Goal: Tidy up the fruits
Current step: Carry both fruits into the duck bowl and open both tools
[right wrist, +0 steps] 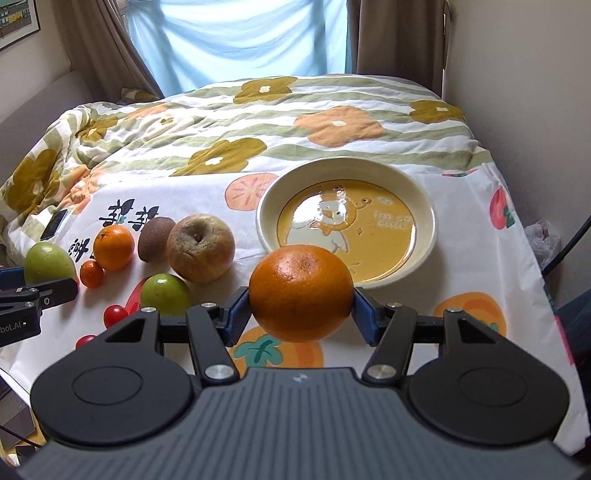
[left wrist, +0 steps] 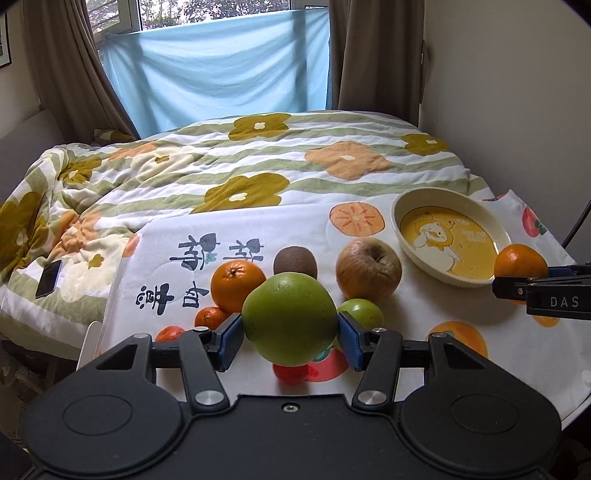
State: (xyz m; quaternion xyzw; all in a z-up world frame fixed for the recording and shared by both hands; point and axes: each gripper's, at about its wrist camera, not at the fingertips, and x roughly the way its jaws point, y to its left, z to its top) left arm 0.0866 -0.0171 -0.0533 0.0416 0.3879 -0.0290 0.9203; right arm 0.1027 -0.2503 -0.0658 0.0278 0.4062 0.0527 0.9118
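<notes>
Left wrist view: the left tool is clamped on a large green fruit, its blue pads pressing both sides and holding it clear of the white fruit-print cloth that covers the surface. Using the cream bowl with its yellow cartoon floor as the landmark, a wrinkled brown apple lies just left of it, a kiwi further left, and an orange beyond that. Two small mandarins and a smaller green fruit lie nearer the camera than the bowl. Past the bowl spreads a bed under a flowered, green-striped quilt, with a dark phone on it far to the left. Brown curtains frame a window hung with a blue sheet.

Right wrist view: the right tool grips a big orange, its jaws closed against the peel, held just in front of the bowl's near rim and above the cloth. Left of the bowl lie the apple, kiwi and orange; cherry tomatoes lie nearer, at lower left. A framed picture hangs on the left wall.
</notes>
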